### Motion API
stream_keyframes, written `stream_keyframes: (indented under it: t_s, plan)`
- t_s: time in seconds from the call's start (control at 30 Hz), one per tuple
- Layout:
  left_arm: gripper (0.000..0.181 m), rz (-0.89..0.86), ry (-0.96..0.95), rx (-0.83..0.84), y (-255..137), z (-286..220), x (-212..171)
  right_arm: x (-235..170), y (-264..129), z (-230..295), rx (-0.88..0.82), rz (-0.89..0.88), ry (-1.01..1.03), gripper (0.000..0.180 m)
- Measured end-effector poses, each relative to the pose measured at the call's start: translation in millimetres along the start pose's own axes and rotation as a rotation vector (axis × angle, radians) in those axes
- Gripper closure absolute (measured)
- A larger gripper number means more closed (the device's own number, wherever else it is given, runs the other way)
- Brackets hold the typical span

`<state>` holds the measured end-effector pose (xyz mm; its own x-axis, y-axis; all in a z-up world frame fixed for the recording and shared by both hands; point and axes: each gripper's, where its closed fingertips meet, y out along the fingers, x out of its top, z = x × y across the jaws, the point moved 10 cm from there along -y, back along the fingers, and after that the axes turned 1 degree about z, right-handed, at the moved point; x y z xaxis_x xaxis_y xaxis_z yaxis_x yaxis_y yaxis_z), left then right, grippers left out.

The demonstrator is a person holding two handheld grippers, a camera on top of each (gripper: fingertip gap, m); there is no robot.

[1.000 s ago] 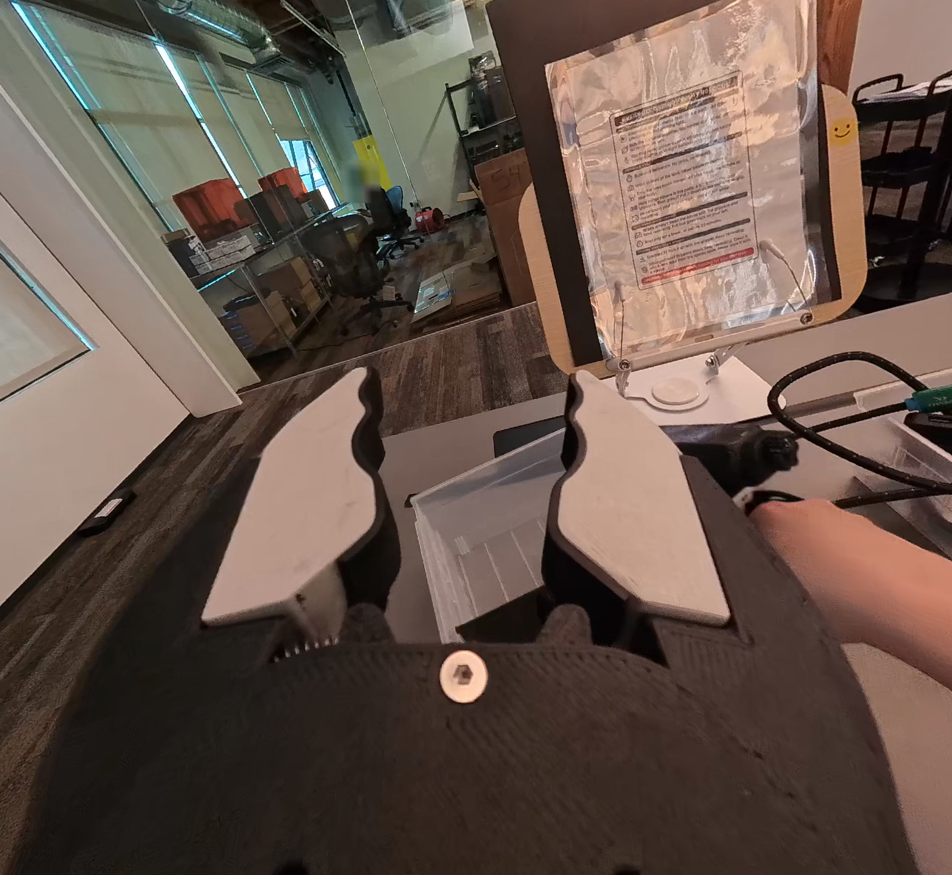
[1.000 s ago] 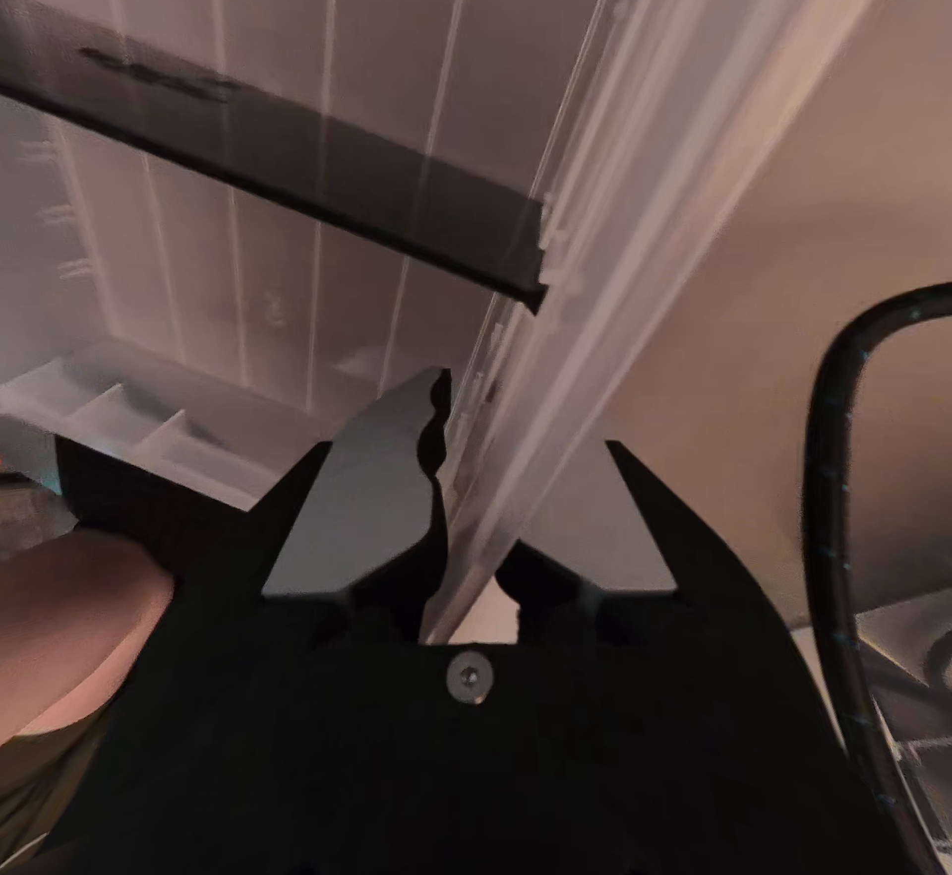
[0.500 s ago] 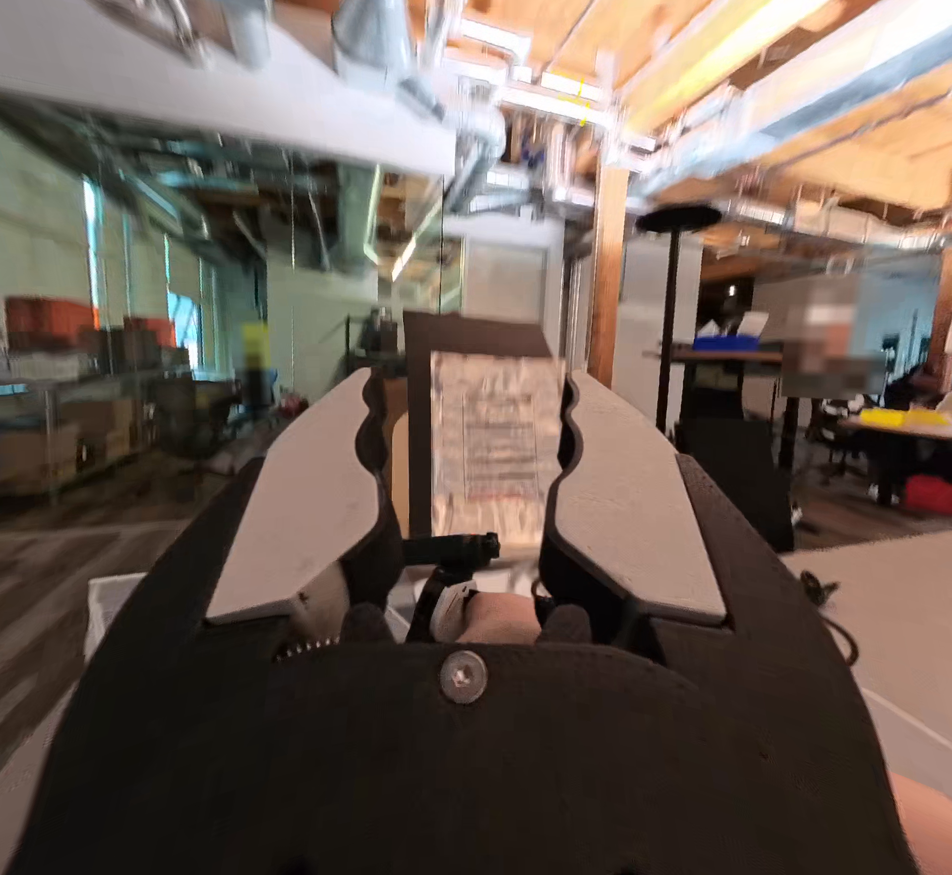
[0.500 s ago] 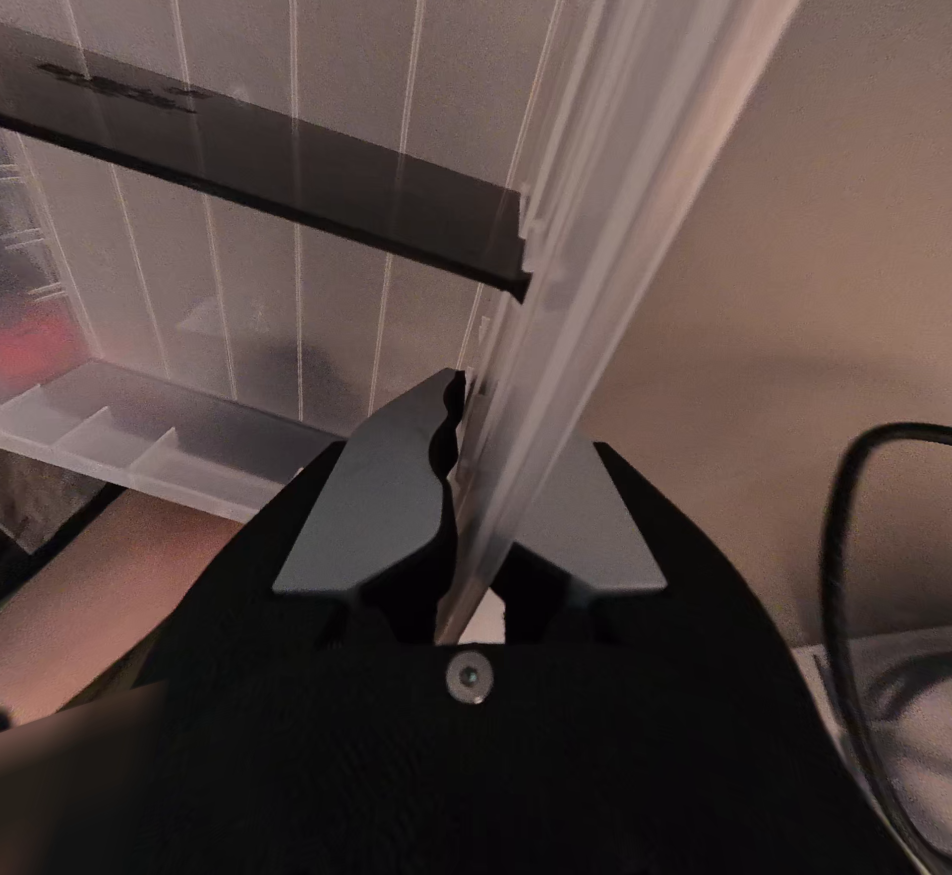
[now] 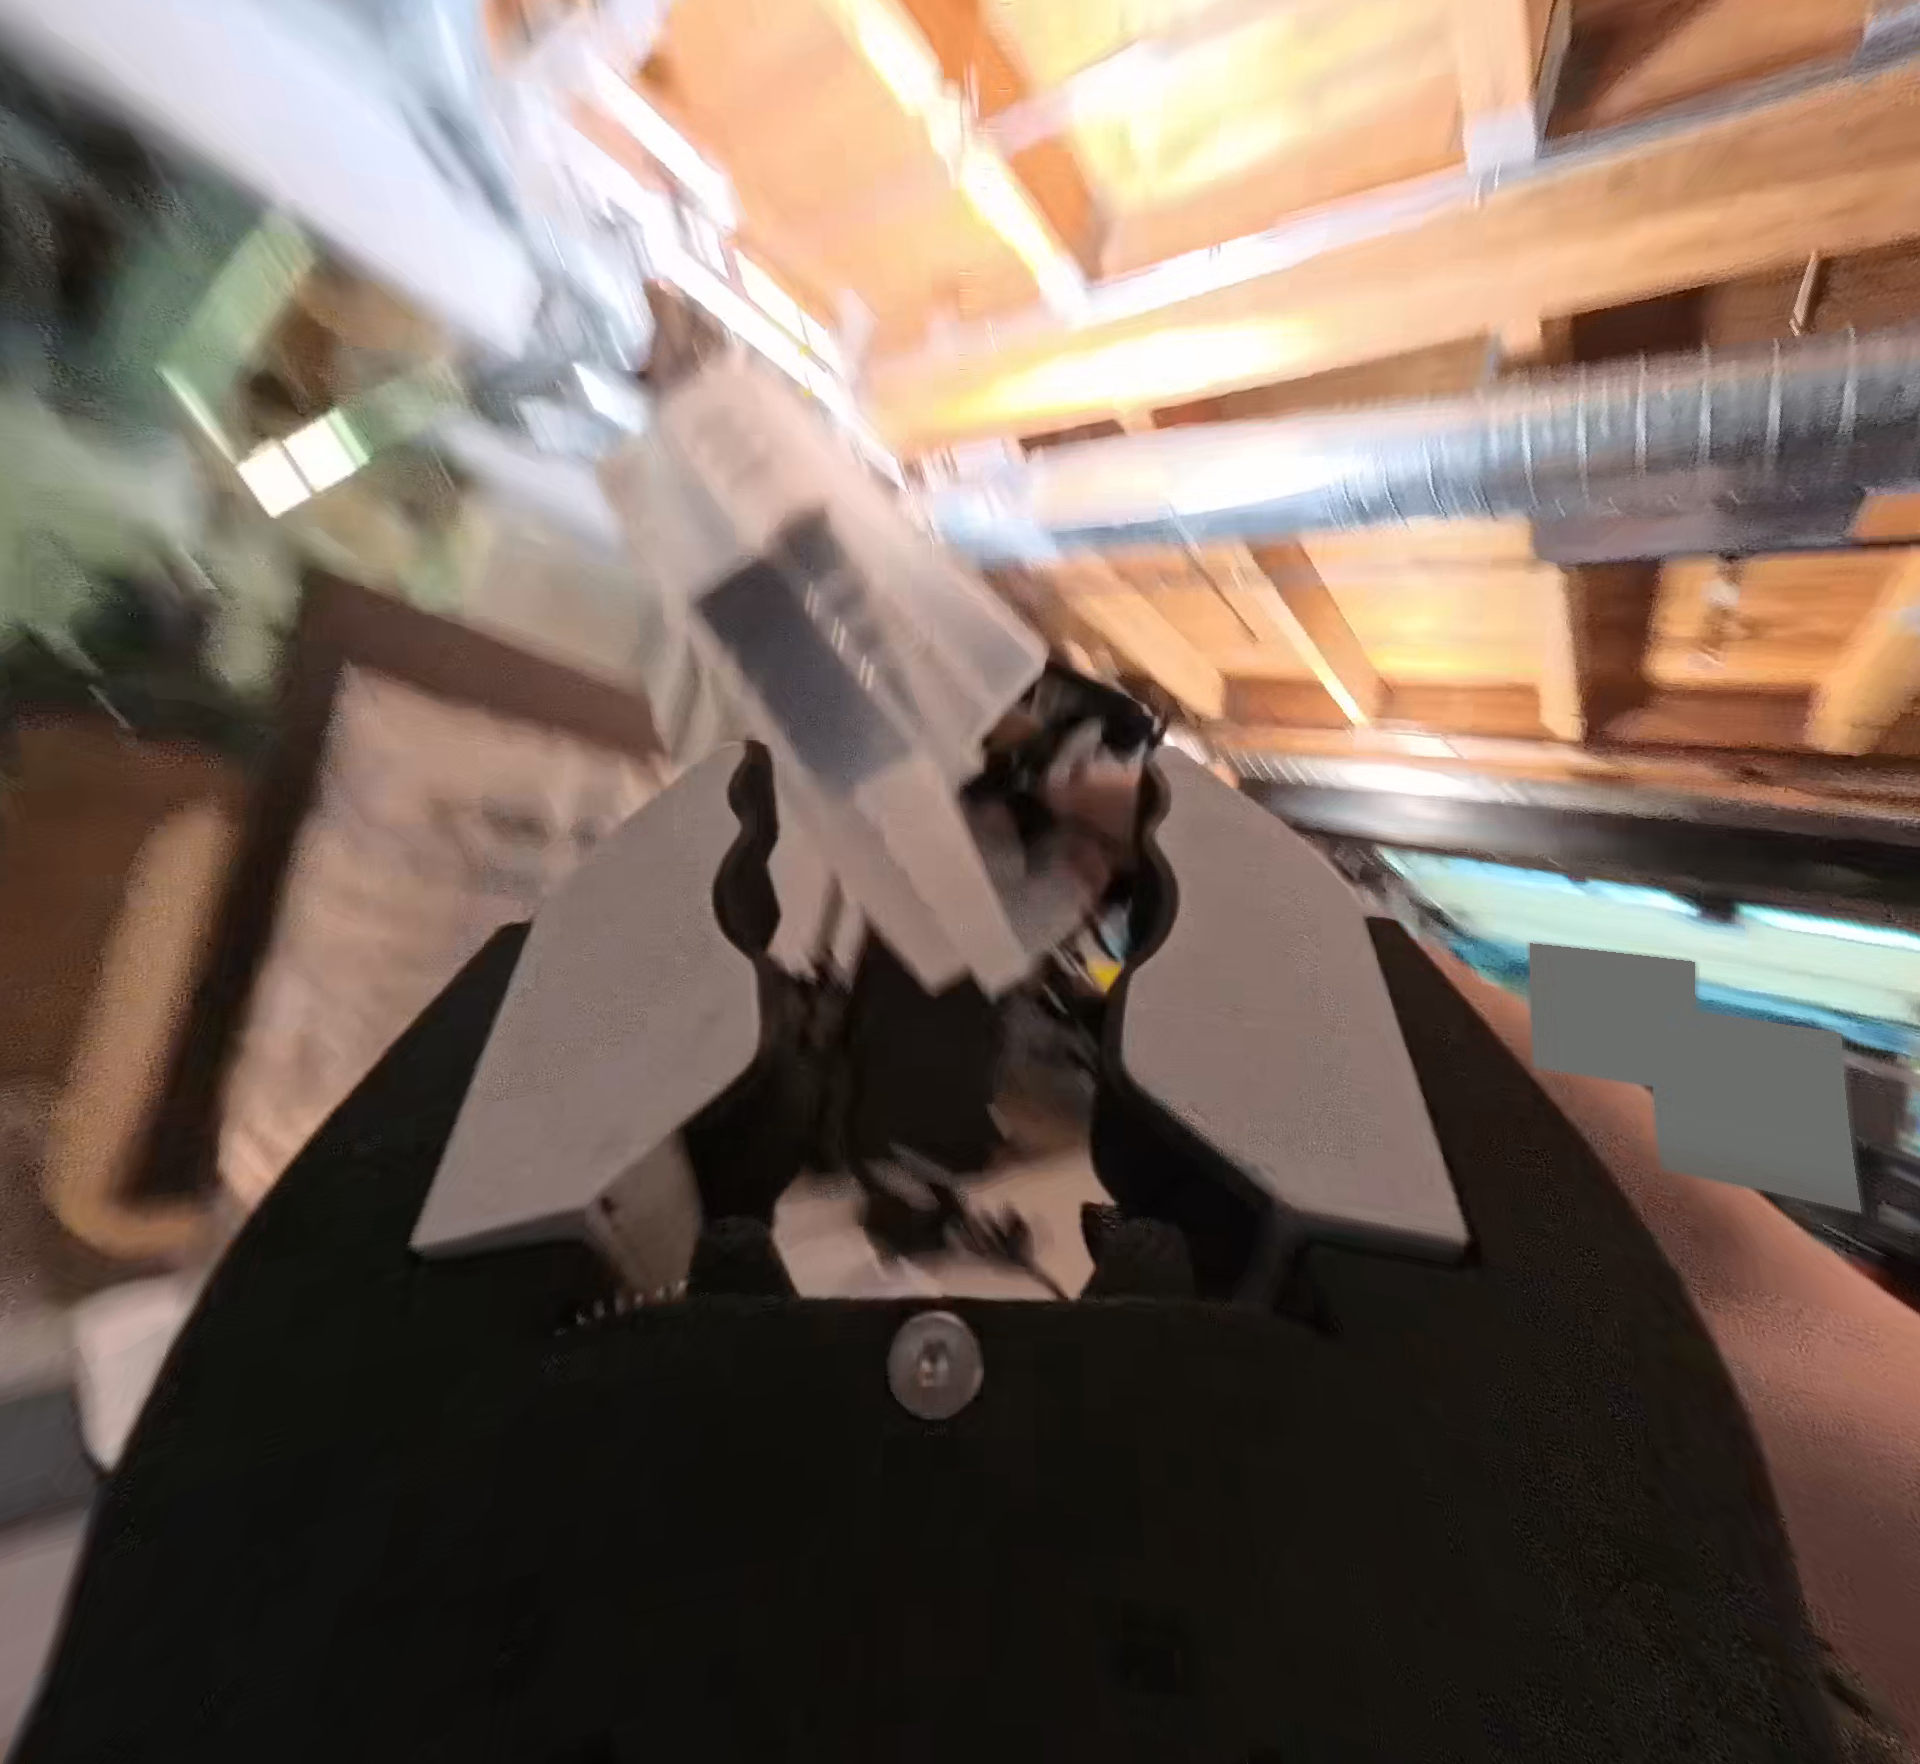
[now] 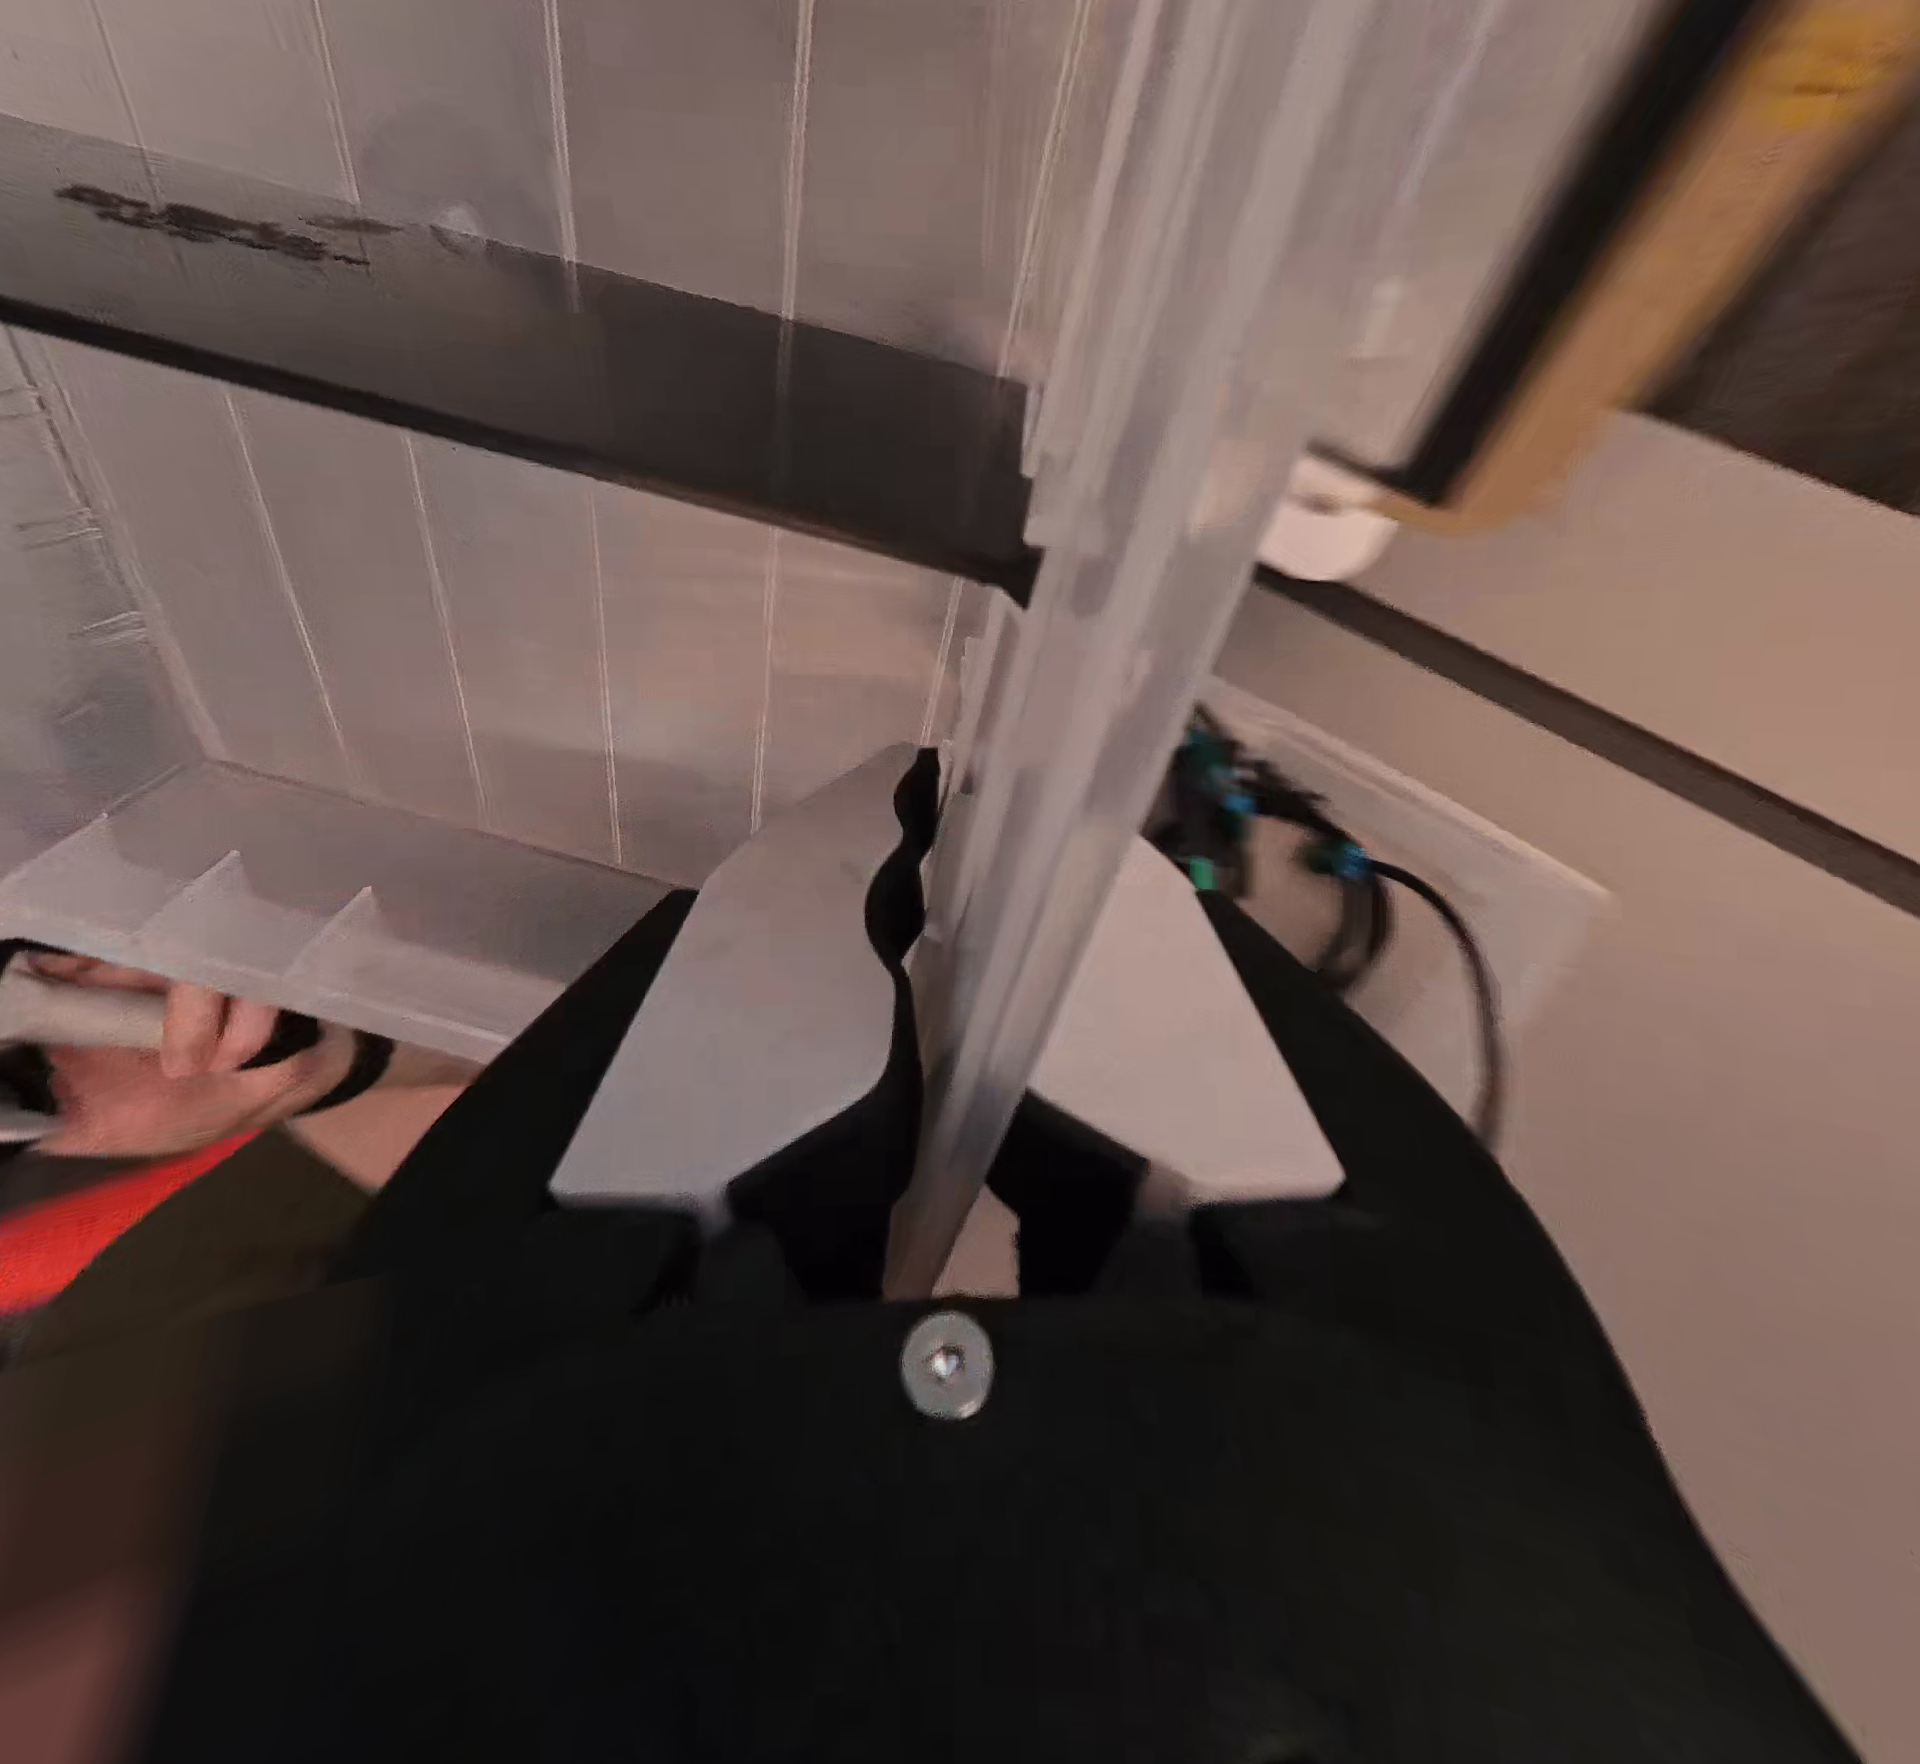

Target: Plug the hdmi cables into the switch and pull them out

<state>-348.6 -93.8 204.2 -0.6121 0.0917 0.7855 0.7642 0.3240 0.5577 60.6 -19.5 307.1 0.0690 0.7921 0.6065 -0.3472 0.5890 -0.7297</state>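
Note:
My right gripper [image 6: 987, 893] is shut on the side wall of a clear plastic bin [image 6: 1101, 488] and holds it up over the table. A dark strip [image 6: 582, 364] crosses the bin. Black HDMI cables [image 6: 1351, 893] with blue-green plugs lie in a white tray [image 6: 1496, 873] on the table below. My left gripper [image 5: 945, 779] is open and empty and points up toward the ceiling. In its blurred view the lifted bin [image 5: 831, 634] hangs just beyond the fingertips, with the right gripper [image 5: 1070, 758] behind it. No switch is in view.
A wooden board with a black edge [image 6: 1662, 187] stands at the back of the beige table [image 6: 1714, 1143]. A hand [image 6: 197, 1039] shows at the lower left of the right wrist view. Wooden beams and a metal duct [image 5: 1558, 436] fill the left wrist view.
My left gripper swung up from the table toward the ceiling, still open. My right gripper lifted the bin higher, and the cable tray and board came into its view.

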Motion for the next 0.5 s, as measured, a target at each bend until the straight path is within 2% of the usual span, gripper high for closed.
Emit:
stream_keyframes:
  t_s: [0.13, 0.23, 0.37, 0.5]
  plan:
    - [0.094, 0.447, -0.224, -0.016, 59.1, 30.8, -98.6, -68.4, -68.9, -103.2, -0.223, -0.176, 0.186, 0.176]
    - [0.081, 0.707, -0.235, 0.037, 78.0, 39.9, -178.4, -136.8, -100.3, -169.6, -0.348, -0.222, 0.334, 0.176]
    - [0.070, 0.975, -0.201, 0.062, 81.4, 45.2, -257.7, -231.4, -117.3, -238.2, -0.456, -0.215, 0.516, 0.176]
    - [0.066, 1.156, -0.173, 0.047, 78.9, 44.5, -302.0, -313.4, -106.4, -284.8, -0.487, -0.116, 0.668, 0.176]
